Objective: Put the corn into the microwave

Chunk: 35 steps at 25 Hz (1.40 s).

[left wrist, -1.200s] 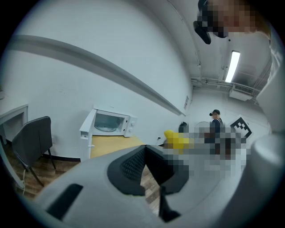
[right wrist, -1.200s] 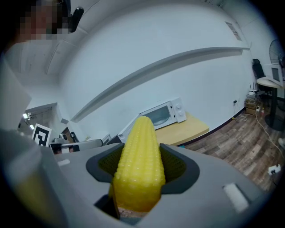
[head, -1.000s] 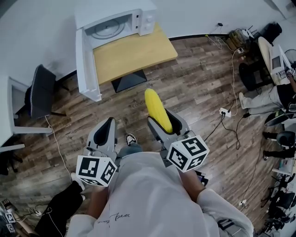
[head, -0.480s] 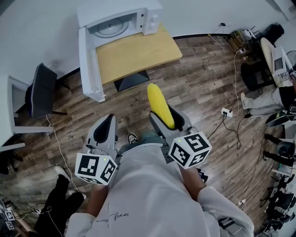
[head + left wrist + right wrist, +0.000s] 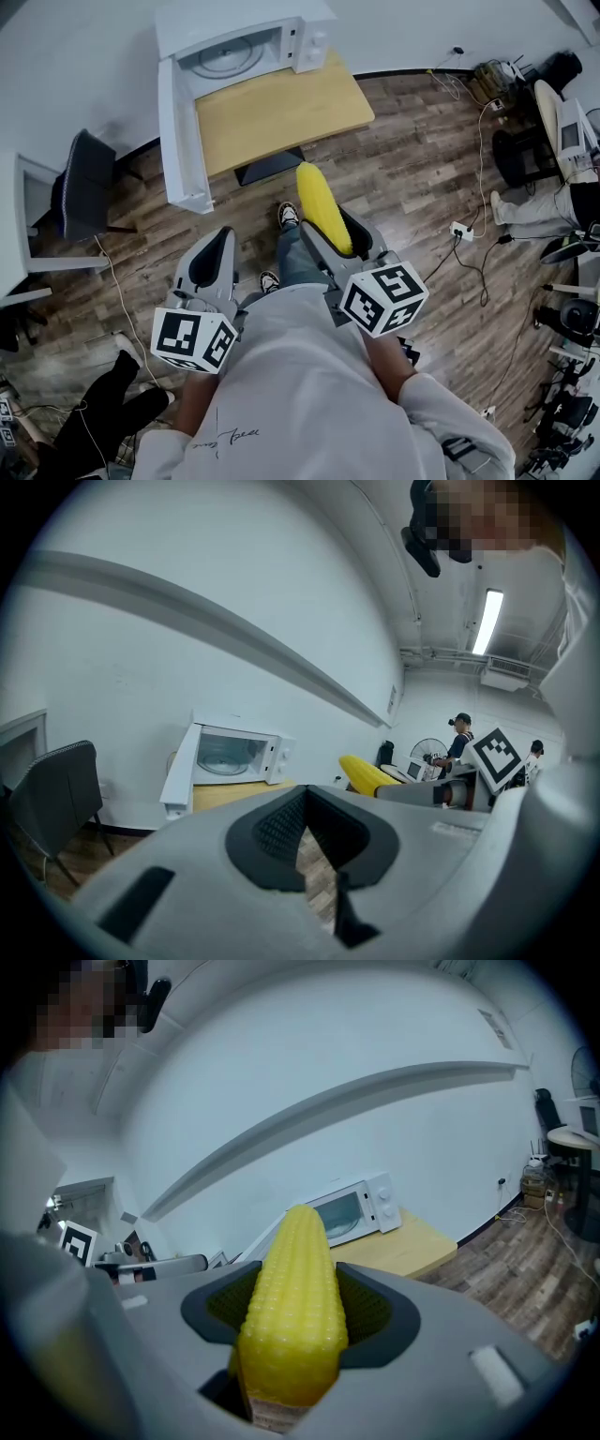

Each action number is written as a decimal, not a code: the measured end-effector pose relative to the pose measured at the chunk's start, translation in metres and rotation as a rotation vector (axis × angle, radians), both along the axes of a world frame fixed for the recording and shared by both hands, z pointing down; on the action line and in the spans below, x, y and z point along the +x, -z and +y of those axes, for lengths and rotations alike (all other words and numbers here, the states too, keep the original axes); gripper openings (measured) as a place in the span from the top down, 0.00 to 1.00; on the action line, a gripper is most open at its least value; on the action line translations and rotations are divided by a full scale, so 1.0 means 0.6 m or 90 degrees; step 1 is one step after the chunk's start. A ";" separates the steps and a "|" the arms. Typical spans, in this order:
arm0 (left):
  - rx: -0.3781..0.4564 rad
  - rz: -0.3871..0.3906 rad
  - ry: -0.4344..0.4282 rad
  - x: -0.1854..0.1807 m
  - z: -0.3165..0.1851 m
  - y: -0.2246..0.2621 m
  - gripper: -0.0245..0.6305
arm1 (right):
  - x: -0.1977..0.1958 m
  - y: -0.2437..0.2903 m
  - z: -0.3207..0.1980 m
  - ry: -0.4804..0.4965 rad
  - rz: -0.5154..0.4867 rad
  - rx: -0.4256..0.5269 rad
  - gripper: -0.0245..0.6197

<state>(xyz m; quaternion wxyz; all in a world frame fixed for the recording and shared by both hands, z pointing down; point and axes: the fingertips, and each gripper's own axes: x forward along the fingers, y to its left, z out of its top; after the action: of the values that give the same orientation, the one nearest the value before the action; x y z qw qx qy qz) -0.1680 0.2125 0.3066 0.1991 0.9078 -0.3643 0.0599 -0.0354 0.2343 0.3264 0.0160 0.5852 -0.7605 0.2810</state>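
Note:
A yellow corn cob (image 5: 322, 206) sticks out forward from my right gripper (image 5: 330, 228), which is shut on it. In the right gripper view the corn (image 5: 292, 1307) fills the space between the dark pads. The white microwave (image 5: 239, 47) stands at the back of a wooden table (image 5: 281, 108), its door (image 5: 178, 141) swung wide open to the left and its glass turntable showing. The corn's tip is just short of the table's near edge. My left gripper (image 5: 211, 261) is held low at the left, shut with nothing in it. The left gripper view shows the microwave (image 5: 234, 754) ahead.
A black chair (image 5: 84, 187) and a white desk (image 5: 14, 234) stand to the left of the table. Cables and a power strip (image 5: 457, 228) lie on the wood floor at the right, near a seated person (image 5: 553, 197). Another person's dark leg (image 5: 103, 422) is at the lower left.
The person has stepped forward, one foot now ahead. The right gripper and corn have come nearer to the table's near edge. The left gripper has barely moved.

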 end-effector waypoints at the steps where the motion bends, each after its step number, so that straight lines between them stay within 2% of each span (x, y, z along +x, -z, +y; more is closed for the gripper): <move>1: 0.000 0.000 0.002 0.002 -0.009 -0.001 0.98 | 0.002 0.000 -0.010 0.001 -0.001 0.001 0.55; 14: -0.010 0.000 0.034 0.051 -0.160 -0.008 0.98 | 0.059 -0.005 -0.174 0.025 -0.010 -0.004 0.55; 23: -0.014 -0.017 0.065 0.069 -0.264 -0.003 0.98 | 0.078 -0.004 -0.295 0.059 -0.029 -0.010 0.55; 35: -0.011 -0.021 0.095 0.127 -0.392 -0.002 0.98 | 0.126 -0.006 -0.435 0.098 -0.032 -0.003 0.55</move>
<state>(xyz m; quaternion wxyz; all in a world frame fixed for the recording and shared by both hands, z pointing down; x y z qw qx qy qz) -0.0921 -0.0228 0.3077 0.2049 0.8752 -0.4336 0.0629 0.0405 -0.0268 0.3300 0.0201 0.5179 -0.8026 0.2953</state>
